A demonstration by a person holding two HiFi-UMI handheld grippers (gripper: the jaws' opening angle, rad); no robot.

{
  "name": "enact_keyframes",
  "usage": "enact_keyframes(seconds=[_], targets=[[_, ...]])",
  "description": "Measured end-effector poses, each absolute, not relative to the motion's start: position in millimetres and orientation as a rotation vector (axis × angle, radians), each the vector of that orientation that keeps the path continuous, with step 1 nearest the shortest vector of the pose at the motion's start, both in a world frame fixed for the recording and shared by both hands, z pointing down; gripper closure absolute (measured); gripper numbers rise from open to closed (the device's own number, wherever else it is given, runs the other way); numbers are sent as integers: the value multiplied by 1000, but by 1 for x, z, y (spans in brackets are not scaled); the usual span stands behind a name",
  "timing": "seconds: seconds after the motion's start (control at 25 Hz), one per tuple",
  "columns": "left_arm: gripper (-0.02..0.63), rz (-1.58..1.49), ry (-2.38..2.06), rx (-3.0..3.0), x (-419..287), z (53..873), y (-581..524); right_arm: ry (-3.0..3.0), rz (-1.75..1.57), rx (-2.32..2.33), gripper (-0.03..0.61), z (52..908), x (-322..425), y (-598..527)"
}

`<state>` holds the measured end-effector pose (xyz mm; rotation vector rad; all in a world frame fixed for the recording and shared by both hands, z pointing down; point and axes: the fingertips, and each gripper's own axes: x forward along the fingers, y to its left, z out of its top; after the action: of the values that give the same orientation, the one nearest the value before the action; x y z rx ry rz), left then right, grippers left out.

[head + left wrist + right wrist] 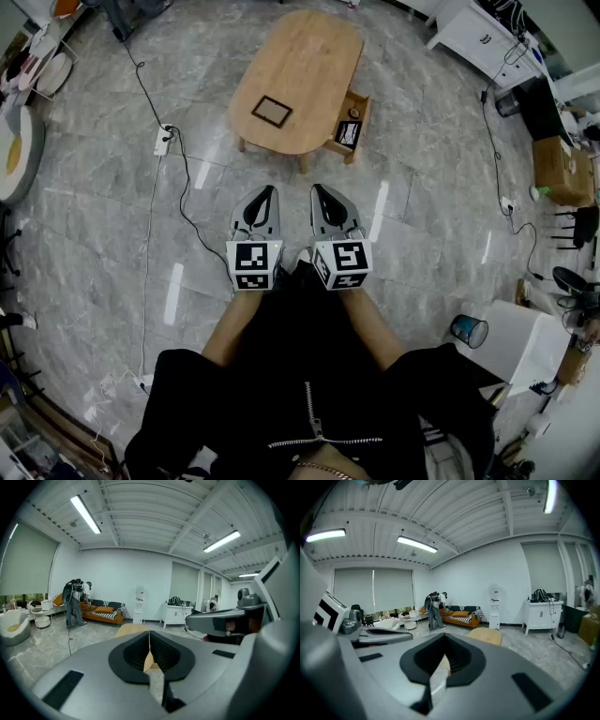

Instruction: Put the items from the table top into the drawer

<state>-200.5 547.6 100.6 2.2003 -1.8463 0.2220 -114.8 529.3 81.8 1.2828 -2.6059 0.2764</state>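
Though floor [412,178] fronts the table [309,66], left gripper [269,191] and right gripper [318,190] sit closed, empty.

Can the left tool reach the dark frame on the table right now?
Probably not: the left tool is shut and well short of the table, floor between them; nothing covers the dark frame.

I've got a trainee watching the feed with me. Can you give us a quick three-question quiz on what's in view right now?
1. True or false: the side drawer of the oval light-wood table stands open.
2. Which item lies on the tabletop? A) a red mug; B) a flat dark-framed rectangle; C) a green bottle.
3. Fill in: the left gripper and the right gripper, held away from the table, both have their jaws ____.

Key: 1 true; 2 B; 3 shut.
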Motion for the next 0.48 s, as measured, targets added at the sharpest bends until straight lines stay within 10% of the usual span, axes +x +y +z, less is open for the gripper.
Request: enact_keyframes(seconds=[0.48], targets=[[598, 238, -1759, 2210, -195, 119, 555, -2581, 352, 1330, 569, 89, -109, 551]])
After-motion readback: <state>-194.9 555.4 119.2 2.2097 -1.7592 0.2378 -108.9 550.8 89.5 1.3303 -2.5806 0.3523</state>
